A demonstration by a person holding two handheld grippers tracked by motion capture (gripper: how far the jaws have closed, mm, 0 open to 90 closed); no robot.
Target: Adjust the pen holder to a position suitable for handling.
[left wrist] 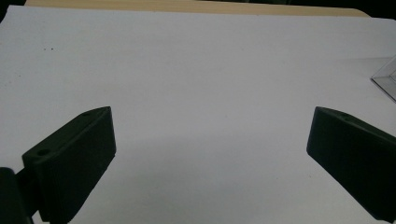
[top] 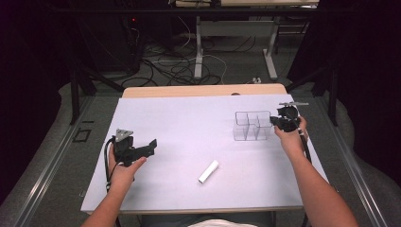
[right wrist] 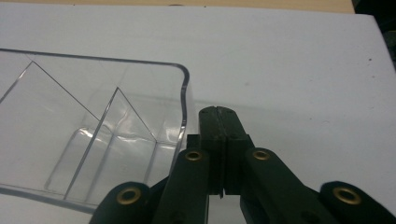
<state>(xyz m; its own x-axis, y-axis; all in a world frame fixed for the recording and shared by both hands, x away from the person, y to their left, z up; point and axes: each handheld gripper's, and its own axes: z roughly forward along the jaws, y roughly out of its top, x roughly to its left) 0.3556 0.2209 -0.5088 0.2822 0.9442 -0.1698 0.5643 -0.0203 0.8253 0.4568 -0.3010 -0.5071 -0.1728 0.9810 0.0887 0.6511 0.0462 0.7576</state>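
High view: right gripper [top: 278, 121] at clear divided box [top: 252, 126], frame right.
Its jaws pressed together just beside the box wall; left gripper [top: 150, 147] jaws spread; white tube [top: 208, 171] lower centre.

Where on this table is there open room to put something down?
Bare white sheet runs between the left gripper and the clear divided box, behind the white tube. The right side is crowded: the right gripper sits against the box.

White-topped wooden table [top: 142, 123], grey floor [top: 227, 66] with tangled cables [top: 175, 66], dark surroundings.
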